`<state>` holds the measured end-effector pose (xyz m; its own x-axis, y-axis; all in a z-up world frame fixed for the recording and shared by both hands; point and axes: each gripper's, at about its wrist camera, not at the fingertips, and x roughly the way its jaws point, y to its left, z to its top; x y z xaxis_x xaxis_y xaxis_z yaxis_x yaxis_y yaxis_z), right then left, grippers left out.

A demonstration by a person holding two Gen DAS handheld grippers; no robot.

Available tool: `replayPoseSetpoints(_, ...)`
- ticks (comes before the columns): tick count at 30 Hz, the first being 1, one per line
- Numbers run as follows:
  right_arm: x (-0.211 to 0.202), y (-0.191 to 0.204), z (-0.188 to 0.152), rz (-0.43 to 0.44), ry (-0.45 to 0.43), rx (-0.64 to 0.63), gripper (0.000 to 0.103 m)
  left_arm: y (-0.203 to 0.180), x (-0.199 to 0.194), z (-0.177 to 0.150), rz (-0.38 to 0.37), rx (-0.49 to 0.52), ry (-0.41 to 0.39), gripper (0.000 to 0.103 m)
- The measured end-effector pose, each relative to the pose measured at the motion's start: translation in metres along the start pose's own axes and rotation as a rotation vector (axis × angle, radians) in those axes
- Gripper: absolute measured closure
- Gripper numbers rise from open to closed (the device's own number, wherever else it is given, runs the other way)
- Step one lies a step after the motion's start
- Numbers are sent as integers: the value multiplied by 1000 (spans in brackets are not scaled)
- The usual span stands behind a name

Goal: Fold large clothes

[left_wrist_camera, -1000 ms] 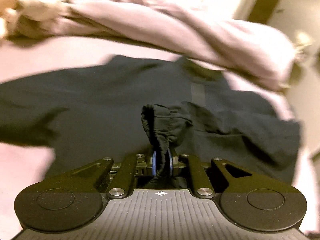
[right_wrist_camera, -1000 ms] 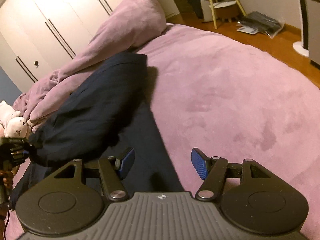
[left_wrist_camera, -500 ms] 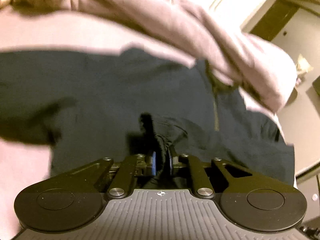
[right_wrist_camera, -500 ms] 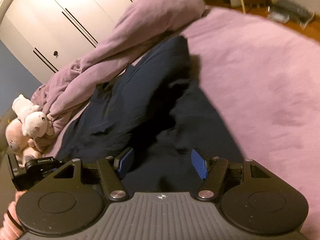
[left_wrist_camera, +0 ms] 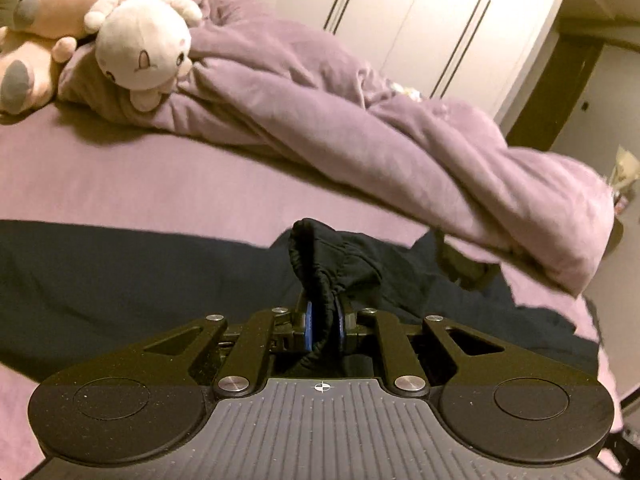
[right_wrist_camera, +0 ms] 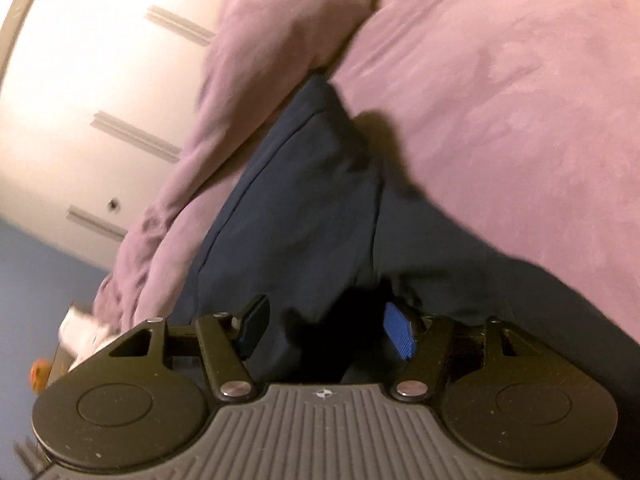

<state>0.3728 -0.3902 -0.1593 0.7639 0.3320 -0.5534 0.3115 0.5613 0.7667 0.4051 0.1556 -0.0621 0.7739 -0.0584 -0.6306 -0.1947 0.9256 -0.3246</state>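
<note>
On the bed with the purple fleece sheet (left_wrist_camera: pixel 132 184), a large dark navy garment (left_wrist_camera: pixel 120 276) lies spread, its far edge near the crumpled purple duvet (left_wrist_camera: pixel 360 128); two pale plush toys (left_wrist_camera: pixel 140 40) sit at the head end. Left tongs (left_wrist_camera: pixel 323 322) clamped tight on a gathered, elastic-edged bunch of the navy fabric, held a little above the rest. Right tongs (right_wrist_camera: pixel 326 330) tilted hard over, low against the same garment (right_wrist_camera: pixel 296 208); jaws have just been closing but stand part-way apart, dark cloth lying between the blue pads (right_wrist_camera: pixel 398 334), no pinch visible yet. View blurred, so exact contact is uncertain. Judged step: securing a second hold so the garment can be lifted or drawn over for a fold. Next move calls for the right tongs to finish closing on one fabric edge only, then both hands travelling together, keeping the cloth taut and away from the duvet.
</note>
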Motion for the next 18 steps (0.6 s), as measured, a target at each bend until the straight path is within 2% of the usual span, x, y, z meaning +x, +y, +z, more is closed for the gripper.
replayPoseSetpoints(1,4,-1,3,-8,-3,12,70,-2,3,-2,5,7,10,89)
replayPoseSetpoints(2,6,-1,7,-8,-10,3,75,-4,7,-6,4,13,26,89)
replayPoseSetpoints(4,4,2,11,-67,-51,-60,89,-10,17,-13,-26,15,58,89)
replayPoseSetpoints(6,-2,5,16,-109,-132,-116,90,-22,25,-21,-54,42,72,89)
replayPoseSetpoints(7,-6,2,18,-134,-165,-134,90,-31,29,-25,-45,73,67,89)
replayPoseSetpoints(9,-6,-7,22,-164,-163,-152,91,-45,40,-29,-1,143,60,89)
replayPoseSetpoints(11,-3,-10,22,-185,-113,-198,92,-55,47,-32,36,193,56,89)
replayPoseSetpoints(15,-36,4,19,-179,-109,-323,80,-55,52,-30,40,204,33,89)
replayPoseSetpoints(16,-46,9,17,-178,-136,-353,74,-55,52,-29,46,212,23,89)
replayPoseSetpoints(18,-60,20,12,-197,-202,-425,70,-55,53,-28,62,213,5,89)
